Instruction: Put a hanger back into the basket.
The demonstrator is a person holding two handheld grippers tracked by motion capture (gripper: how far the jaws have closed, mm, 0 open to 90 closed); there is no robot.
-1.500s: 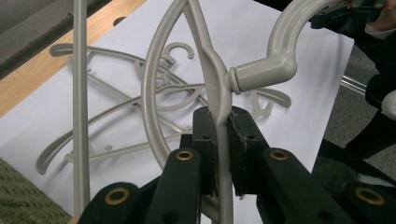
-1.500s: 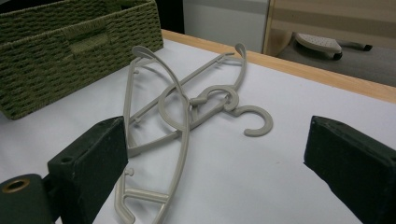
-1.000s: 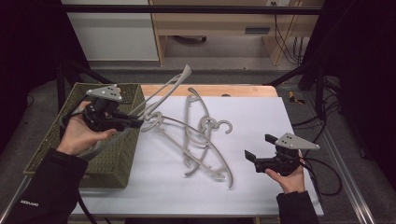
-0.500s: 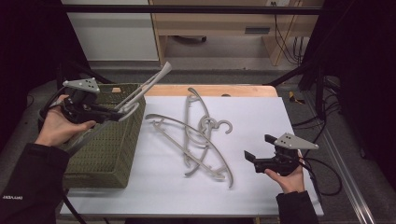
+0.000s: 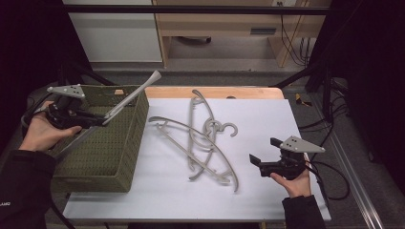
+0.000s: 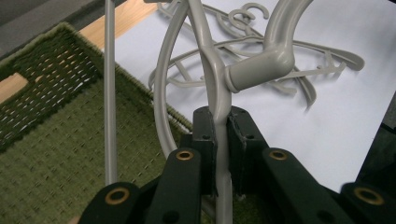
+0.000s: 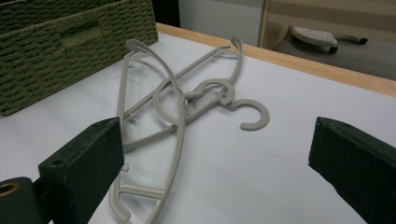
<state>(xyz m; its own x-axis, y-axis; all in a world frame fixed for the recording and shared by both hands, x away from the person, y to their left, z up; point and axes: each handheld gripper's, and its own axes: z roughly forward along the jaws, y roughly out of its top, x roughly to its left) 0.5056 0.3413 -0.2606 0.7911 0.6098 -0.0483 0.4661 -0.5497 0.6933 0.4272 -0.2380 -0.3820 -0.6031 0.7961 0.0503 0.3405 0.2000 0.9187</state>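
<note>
Partly hidden hanger (image 5: 125, 99) inside basket (image 5: 125, 157)

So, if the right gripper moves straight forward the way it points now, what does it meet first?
Probably the grey plastic hangers lying tangled on the white table. The right gripper is open and aims at them over bare surface, though depth is hard to judge.

The held hanger's (image 6: 219, 84) hook ran off the top edge of the left gripper view, and its lower arm vanished behind the green woven basket's (image 5: 131, 138) wall.
</note>
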